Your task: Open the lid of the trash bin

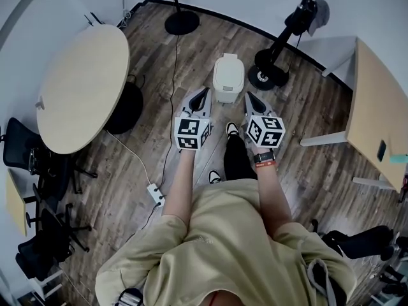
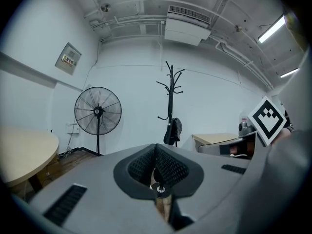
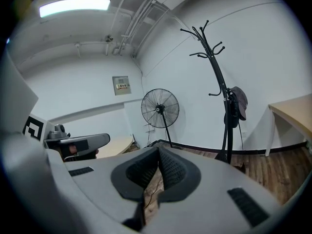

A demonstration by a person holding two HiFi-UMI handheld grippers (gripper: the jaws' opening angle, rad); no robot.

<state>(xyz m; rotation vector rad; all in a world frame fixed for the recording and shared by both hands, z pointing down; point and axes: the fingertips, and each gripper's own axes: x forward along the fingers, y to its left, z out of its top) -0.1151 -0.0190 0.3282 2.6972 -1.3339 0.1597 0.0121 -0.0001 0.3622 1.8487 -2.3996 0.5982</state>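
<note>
A small white trash bin point(image 1: 227, 76) with its lid down stands on the wooden floor straight ahead in the head view. My left gripper point(image 1: 204, 93) is held above the floor just left of the bin's near side, jaws together and holding nothing. My right gripper point(image 1: 249, 97) hovers just right of the bin, also shut and holding nothing. In the left gripper view the left gripper point(image 2: 156, 150) points level at the far wall, and the right gripper point(image 3: 159, 150) does the same in its own view. The bin shows in neither gripper view.
A round table point(image 1: 83, 85) stands to the left and a rectangular table point(image 1: 376, 113) to the right. A fan base point(image 1: 182, 22) and a coat rack base point(image 1: 268, 76) sit behind the bin. A power strip point(image 1: 156, 194) and cable lie on the floor, with chairs point(image 1: 38, 228) at lower left.
</note>
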